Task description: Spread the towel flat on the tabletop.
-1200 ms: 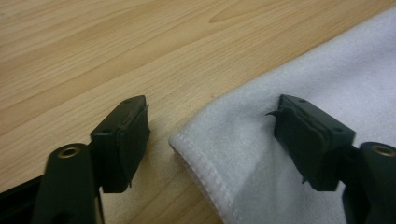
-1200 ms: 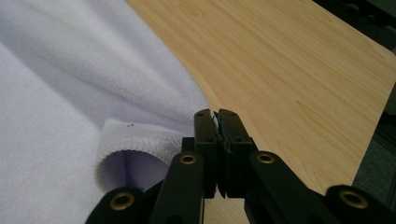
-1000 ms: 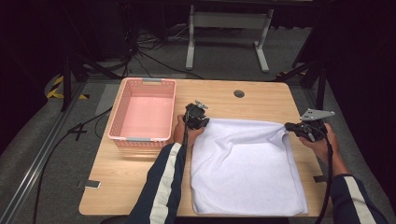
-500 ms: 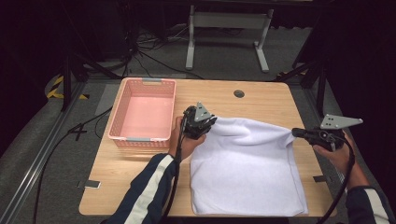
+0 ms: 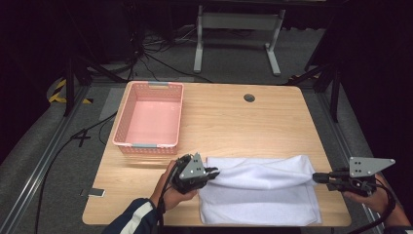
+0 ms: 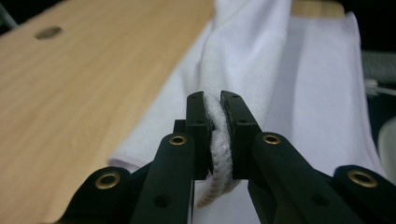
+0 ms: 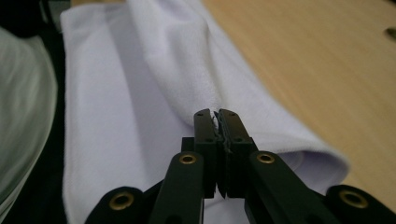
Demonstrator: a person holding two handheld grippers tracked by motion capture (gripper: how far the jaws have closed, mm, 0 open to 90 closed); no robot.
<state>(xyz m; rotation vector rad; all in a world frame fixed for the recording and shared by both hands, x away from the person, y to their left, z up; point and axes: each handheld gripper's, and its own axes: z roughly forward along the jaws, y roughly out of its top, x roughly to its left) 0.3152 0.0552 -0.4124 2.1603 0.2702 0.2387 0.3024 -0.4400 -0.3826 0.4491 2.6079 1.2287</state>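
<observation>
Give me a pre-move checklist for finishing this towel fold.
1. Left gripper shut on the white towel corner: ok, cloth pinched between its jaws.
2. Right gripper shut on the other corner: ok.
3. Folded-over edge straight between grippers: ok, a slight sag.
4. Lower layer flat on the table: ok.
5. Top and near edges lined up: cannot tell.
6. Pink basket apart from the towel: ok.

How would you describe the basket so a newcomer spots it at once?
Start from the wooden table and look to its far left part. The pink plastic basket sits there, rectangular with latticed walls and nothing inside. It is the one coloured, rigid thing; the white towel lies nearer the person.
</observation>
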